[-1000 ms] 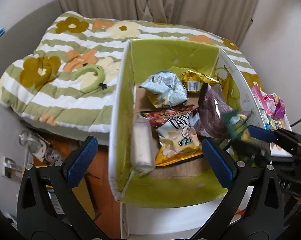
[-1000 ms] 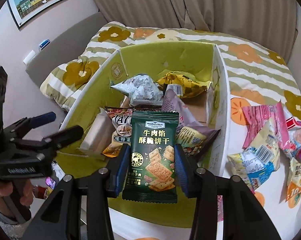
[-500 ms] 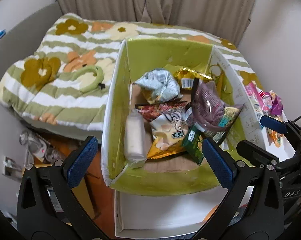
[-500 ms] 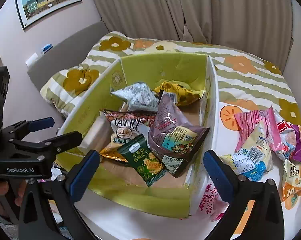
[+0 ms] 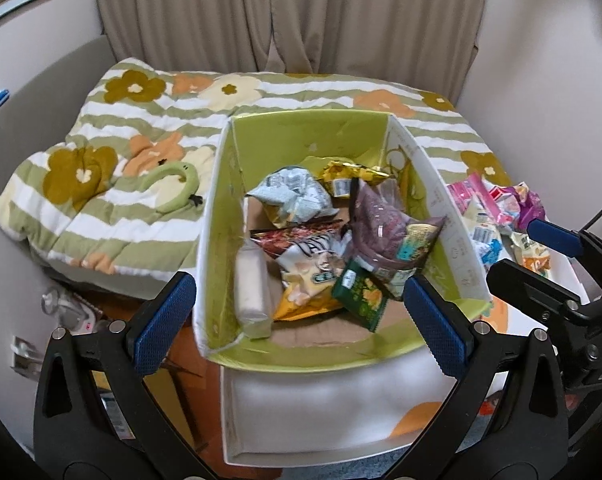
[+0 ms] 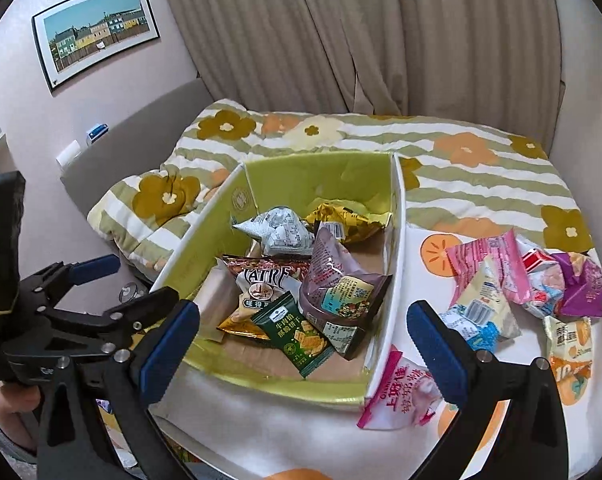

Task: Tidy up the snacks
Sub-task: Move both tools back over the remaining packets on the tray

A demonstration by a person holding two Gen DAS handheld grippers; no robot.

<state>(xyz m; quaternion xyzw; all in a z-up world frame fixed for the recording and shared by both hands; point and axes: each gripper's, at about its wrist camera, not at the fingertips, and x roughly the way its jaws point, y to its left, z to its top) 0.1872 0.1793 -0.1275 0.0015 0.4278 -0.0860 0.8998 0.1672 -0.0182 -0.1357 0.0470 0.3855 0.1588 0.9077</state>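
Where the flowered quilt [image 6: 381, 136] meets the white surface, a green-lined box [image 6: 325, 176] sits half full of packets: green cracker packet [image 6: 299, 334] nearest, leaning on a purple bag [image 6: 333, 276]; silver packet [image 6: 277, 230] and gold packet [image 6: 341, 218] at the back. Loose snacks [image 6: 501, 276] lie right of the box wall; a pink packet [image 6: 401, 392] touches its near corner. Right gripper [image 6: 303, 354]: jaws wide, holding nothing. Left gripper [image 5: 301, 320]: jaws wide, empty, above the box's near edge.
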